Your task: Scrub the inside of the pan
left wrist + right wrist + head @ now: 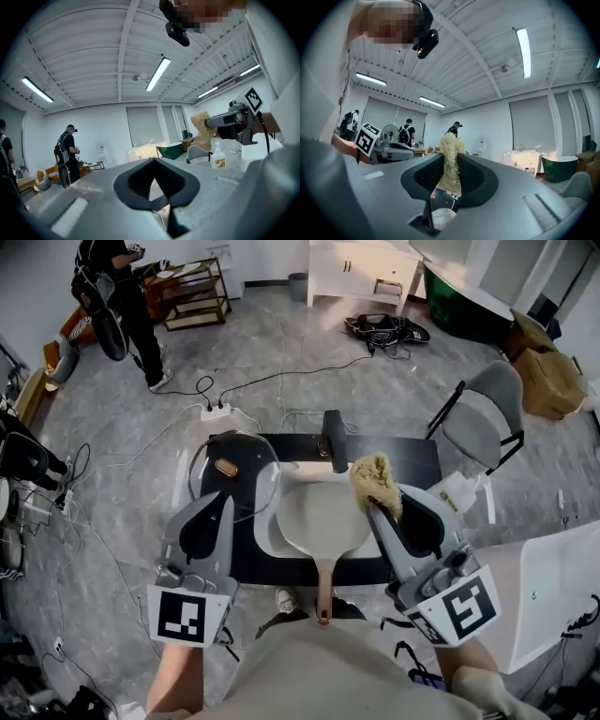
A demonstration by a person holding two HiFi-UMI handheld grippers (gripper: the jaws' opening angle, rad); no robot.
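Observation:
A cream pan (323, 517) with a wooden handle (323, 589) lies on the black table (412, 457), the handle pointing toward me. My right gripper (372, 505) hovers over the pan's right rim, shut on a yellowish fibrous scrubber (376, 481). In the right gripper view the scrubber (451, 161) stands up between the jaws of the right gripper (450, 155). My left gripper (226, 496) is held over the table's left side beside the pan, above a glass lid (236, 474), its jaws closed with nothing in them. In its own view the left gripper (153, 160) points up and away from the table.
A white soap bottle (458, 491) stands at the table's right edge. A grey chair (487, 413) is behind it. A white board (265, 532) lies under the pan. A black object (331, 439) stands at the table's far edge. A person (122, 296) and cables (216, 412) are on the floor beyond.

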